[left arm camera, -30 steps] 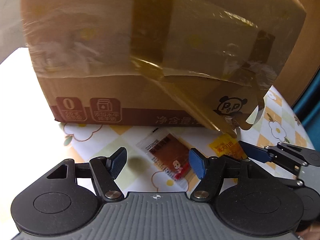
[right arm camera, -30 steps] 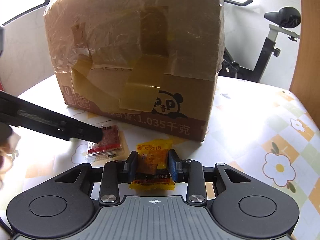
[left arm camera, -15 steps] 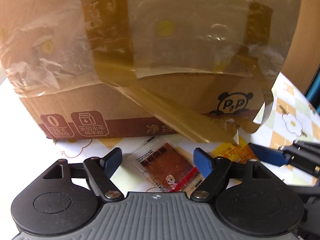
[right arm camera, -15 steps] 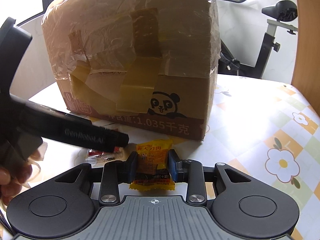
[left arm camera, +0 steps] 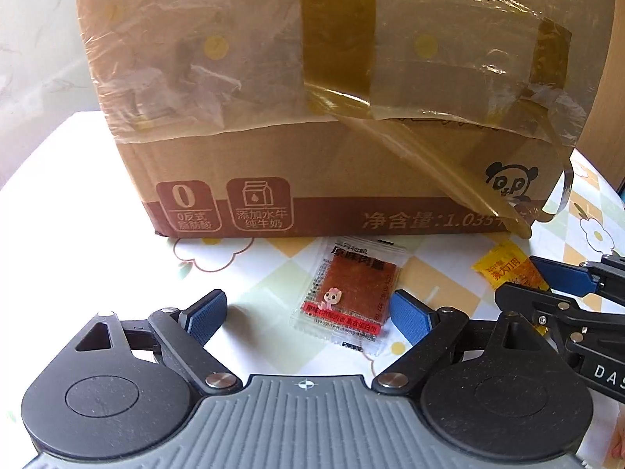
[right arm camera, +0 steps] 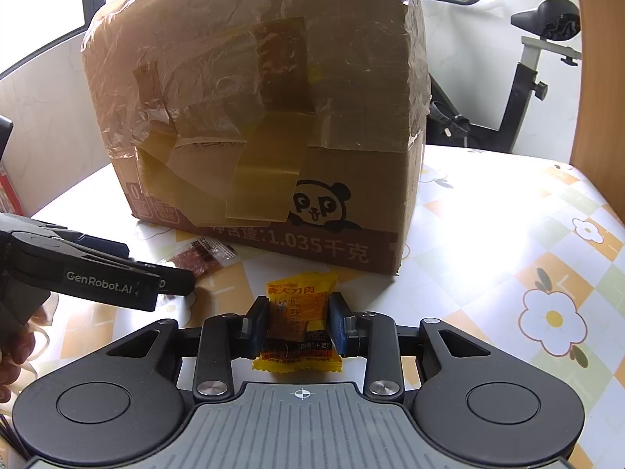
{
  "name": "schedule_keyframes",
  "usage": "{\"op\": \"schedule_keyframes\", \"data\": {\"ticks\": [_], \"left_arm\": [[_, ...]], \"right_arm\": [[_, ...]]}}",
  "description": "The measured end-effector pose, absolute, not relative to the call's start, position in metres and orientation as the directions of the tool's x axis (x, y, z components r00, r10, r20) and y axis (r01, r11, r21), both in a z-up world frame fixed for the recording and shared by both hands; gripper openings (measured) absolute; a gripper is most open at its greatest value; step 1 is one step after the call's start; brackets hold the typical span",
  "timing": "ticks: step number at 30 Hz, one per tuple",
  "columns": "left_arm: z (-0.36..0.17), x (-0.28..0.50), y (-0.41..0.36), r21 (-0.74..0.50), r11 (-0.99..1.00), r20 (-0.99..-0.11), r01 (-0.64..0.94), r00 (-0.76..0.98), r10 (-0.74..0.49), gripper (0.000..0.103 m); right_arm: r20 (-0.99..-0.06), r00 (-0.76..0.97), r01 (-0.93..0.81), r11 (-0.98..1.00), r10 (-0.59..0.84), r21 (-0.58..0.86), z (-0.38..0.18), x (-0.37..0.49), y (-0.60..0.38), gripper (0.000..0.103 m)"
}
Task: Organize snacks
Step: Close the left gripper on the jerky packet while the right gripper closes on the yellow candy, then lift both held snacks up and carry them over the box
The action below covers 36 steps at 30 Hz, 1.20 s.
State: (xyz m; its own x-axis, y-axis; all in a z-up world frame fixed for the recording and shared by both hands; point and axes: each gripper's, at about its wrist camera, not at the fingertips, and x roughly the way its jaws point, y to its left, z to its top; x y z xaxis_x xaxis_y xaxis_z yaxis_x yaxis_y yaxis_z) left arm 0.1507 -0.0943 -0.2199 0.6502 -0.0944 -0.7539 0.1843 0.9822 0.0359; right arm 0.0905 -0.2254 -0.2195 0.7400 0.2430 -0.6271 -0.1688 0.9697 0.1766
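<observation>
A clear packet with a red-brown snack [left arm camera: 351, 293] lies flat on the flowered tablecloth [left arm camera: 254, 273], just in front of the taped cardboard box [left arm camera: 312, 97]. My left gripper [left arm camera: 308, 310] hovers over it with its jaws opening. The packet lies between the blue pads, nearer the right one, and neither presses on it. My right gripper [right arm camera: 299, 324] is shut on a yellow snack packet [right arm camera: 299, 312], held low over the table. The right wrist view shows the left gripper [right arm camera: 156, 269] at the left, beside the red packet [right arm camera: 199, 258]. The right gripper [left arm camera: 539, 289] with the yellow packet [left arm camera: 504, 267] is at the left wrist view's right edge.
The tall cardboard box [right arm camera: 273, 117] with the panda print fills the back of the table. An exercise bike [right arm camera: 527, 70] stands behind it and a wooden panel [right arm camera: 597, 58] at the right. A hand [right arm camera: 11, 351] holds the left gripper. Bare tablecloth [right arm camera: 508, 234] lies right of the box.
The left gripper's jaws have spread wider and it has shifted left and lower, so the red packet now sits toward its right pad. The right gripper has kept still with the yellow packet.
</observation>
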Motion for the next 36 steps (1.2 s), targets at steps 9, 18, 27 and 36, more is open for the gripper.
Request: {"op": "schedule_keyframes", "data": {"ticks": [9,18,27,36], "left_arm": [[-0.222,0.164,-0.091,0.044,0.974,-0.740,0.222,0.663,-0.118,0.091],[-0.220,0.157,-0.102,0.052,0.948,-0.703,0.314,0.686,-0.188,0.045],[-0.220,0.142,-0.078,-0.030,0.963,-0.703,0.267,0.679,-0.211,0.041],[-0.199,0.121,-0.040,-0.081,0.964,-0.674,0.254,0.698,-0.240,0.041]], "right_arm": [[-0.625,0.738,-0.177,0.967,0.254,0.185,-0.219,0.090,-0.226,0.030],[-0.623,0.737,-0.177,0.965,0.262,0.196,-0.219,0.091,-0.228,0.031],[-0.622,0.736,-0.178,0.963,0.267,0.202,-0.219,0.091,-0.229,0.030],[-0.633,0.731,-0.181,0.966,0.256,0.182,-0.217,0.092,-0.227,0.030]]}}
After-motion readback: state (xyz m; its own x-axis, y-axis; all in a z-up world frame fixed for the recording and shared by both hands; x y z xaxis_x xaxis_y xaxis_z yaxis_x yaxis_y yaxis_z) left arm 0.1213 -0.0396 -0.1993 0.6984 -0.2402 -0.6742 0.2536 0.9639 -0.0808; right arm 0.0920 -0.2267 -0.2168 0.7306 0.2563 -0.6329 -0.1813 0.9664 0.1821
